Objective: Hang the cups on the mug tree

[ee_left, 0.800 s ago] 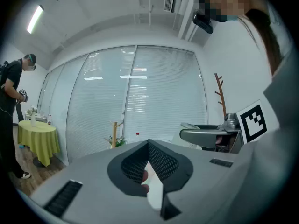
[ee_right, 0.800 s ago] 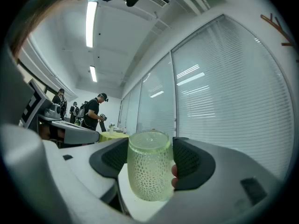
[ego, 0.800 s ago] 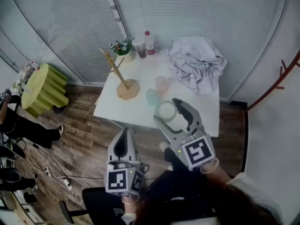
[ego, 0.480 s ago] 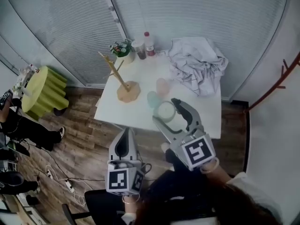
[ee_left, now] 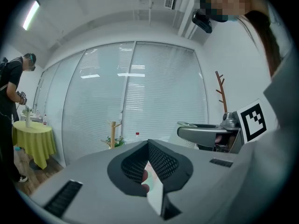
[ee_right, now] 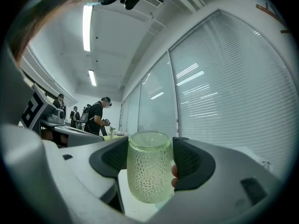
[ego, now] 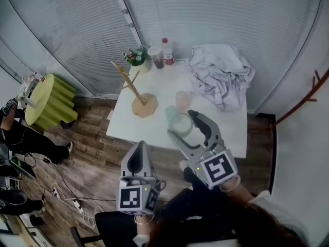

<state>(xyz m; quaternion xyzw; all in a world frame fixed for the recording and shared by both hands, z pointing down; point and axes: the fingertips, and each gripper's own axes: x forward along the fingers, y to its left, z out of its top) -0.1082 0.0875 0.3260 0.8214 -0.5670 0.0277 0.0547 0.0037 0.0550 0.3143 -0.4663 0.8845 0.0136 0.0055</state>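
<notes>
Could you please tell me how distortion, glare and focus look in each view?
Head view: fisheye bends the blinds; the white table looks washed out. Left gripper view: dark rounded corners, glare streaks on the window. Right gripper view: green cup sharp between the jaws, people behind soft.

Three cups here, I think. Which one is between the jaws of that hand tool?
The pale green dimpled cup, between the right gripper's jaws. The pink cup and the teal cup stand untouched on the white table beyond it.

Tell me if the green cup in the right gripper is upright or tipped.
Upright: the green cup has its rim on top, base below.
</notes>
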